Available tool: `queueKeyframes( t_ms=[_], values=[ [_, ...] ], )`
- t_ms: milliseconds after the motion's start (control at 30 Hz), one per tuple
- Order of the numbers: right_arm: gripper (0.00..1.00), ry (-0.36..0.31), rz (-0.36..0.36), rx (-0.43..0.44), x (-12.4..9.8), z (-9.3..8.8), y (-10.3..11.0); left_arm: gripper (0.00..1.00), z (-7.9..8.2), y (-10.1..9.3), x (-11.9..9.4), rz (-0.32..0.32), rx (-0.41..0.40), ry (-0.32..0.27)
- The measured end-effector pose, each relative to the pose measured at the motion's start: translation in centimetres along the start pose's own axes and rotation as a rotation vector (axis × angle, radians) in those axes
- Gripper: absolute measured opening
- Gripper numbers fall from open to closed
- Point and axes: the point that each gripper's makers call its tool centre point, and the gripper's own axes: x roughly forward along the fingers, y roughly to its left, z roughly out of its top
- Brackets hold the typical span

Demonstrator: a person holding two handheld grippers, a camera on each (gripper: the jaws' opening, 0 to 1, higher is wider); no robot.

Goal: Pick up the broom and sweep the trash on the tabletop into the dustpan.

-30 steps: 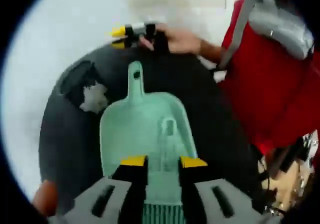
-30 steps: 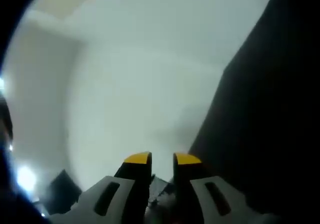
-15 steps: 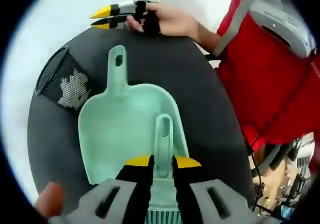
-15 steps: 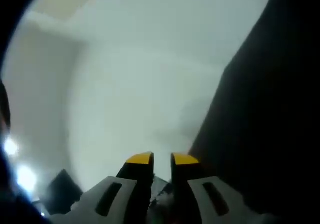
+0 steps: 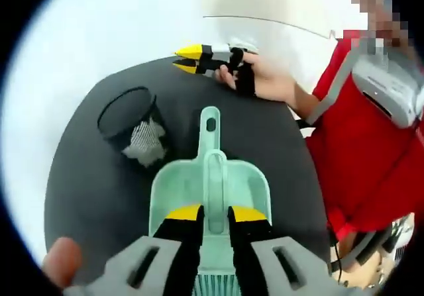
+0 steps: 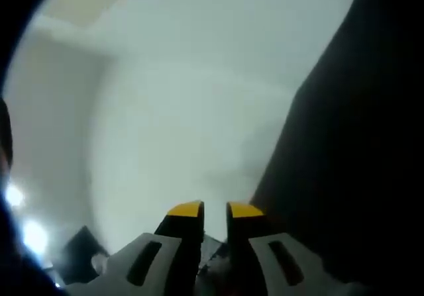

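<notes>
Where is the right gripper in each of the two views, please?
Left gripper view: the right gripper is near the top, held by a hand at the far edge of the black tabletop, its yellow tips pointing left.
Right gripper view: its own jaws rise from the bottom centre.
Shared landmark: the black tabletop, probably the dark area on the right of the right gripper view.

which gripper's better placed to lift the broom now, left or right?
Left. The left gripper already has its jaws on either side of the broom handle, which lies in the dustpan. The right gripper sits at the far table edge, facing away.
</notes>
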Motion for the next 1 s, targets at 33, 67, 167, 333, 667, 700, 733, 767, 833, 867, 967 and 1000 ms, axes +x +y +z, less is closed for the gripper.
queueKeyframes(
  t_ms=[33, 67, 167, 333, 667, 700, 733, 767, 833, 867, 967, 1000],
  values=[
    [0.16, 0.0, 0.0, 0.0, 0.0, 0.0, 0.0, 0.13, 0.3, 0.2, 0.2, 0.007, 0.008, 0.008],
    [0.16, -0.001, -0.001, 0.001, 0.0, 0.0, 0.0, 0.13, 0.5, 0.2, 0.5, 0.004, 0.019, 0.014],
    [0.16, -0.002, -0.001, 0.003, 0.0, 0.1, 0.0, 0.13, 1.3, 0.6, 1.0, 0.0, 0.024, 0.017],
    [0.16, -0.003, 0.0, 0.007, 0.0, 0.1, -0.1, 0.13, 2.5, 1.0, 1.5, -0.006, 0.024, 0.005],
    [0.16, -0.008, -0.001, 0.011, 0.0, 0.2, -0.1, 0.13, 4.6, 0.6, 3.1, -0.035, 0.036, -0.02],
    [0.16, -0.007, -0.001, 0.011, 0.0, 0.2, -0.1, 0.13, 4.7, 0.6, 3.2, -0.035, 0.039, -0.018],
    [0.16, -0.007, -0.001, 0.011, 0.0, 0.2, -0.1, 0.13, 4.7, 0.6, 3.3, -0.035, 0.042, -0.016],
    [0.16, -0.007, -0.001, 0.011, 0.0, 0.2, -0.1, 0.13, 4.8, 0.6, 3.4, -0.036, 0.043, -0.015],
    [0.16, -0.008, -0.002, 0.011, 0.0, 0.2, -0.1, 0.14, 4.9, 0.6, 3.4, -0.036, 0.042, -0.017],
    [0.16, -0.008, -0.002, 0.011, 0.0, 0.2, -0.1, 0.14, 4.9, 0.5, 3.5, -0.039, 0.043, -0.019],
    [0.16, -0.008, -0.003, 0.009, 0.0, 0.2, -0.1, 0.14, 5.0, 0.6, 3.6, -0.041, 0.025, -0.023],
    [0.16, -0.008, -0.003, 0.009, 0.0, 0.2, -0.1, 0.14, 5.0, 0.5, 3.7, -0.044, 0.024, -0.026]
  ],
)
